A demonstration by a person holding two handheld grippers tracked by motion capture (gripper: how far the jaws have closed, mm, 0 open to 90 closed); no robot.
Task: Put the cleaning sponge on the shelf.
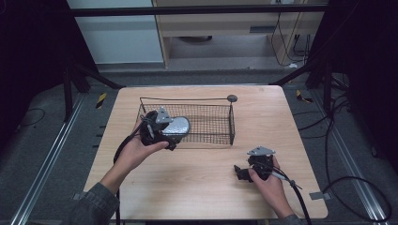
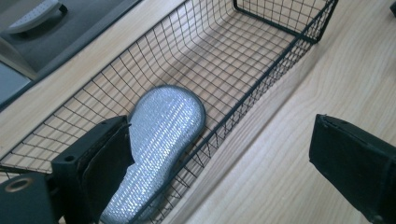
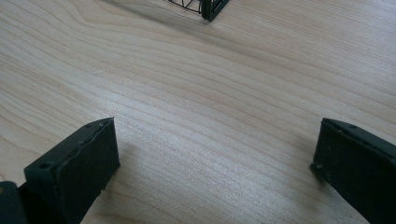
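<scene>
Two grippers are in play, but only your left gripper [image 1: 165, 131] is at work: it hangs over the near left end of the wire basket [image 1: 220, 123], and the silvery insole [image 2: 161, 140] lies inside that basket, along the near wall. In the left gripper view its jaws stand wide apart; one jaw sits inside the mesh, just beside or touching the insole's edge, I cannot tell which, while the other hangs outside over the bare table [image 2: 299, 102]. So the jaws straddle the basket wall and nothing is gripped.

Judging by that, the insole is either just set down or about to be picked up; the wide jaws and the flat-lying insole make release the likelier reading. If so, your next move calls for a straight lift, so that the inner jaw clears the mesh without snagging a wire or dragging the insole with it.

Your right gripper [image 1: 245, 172] rests low over the table near its front right part, well apart from the basket, jaws spread wide and holding nothing. It can wait there.
</scene>
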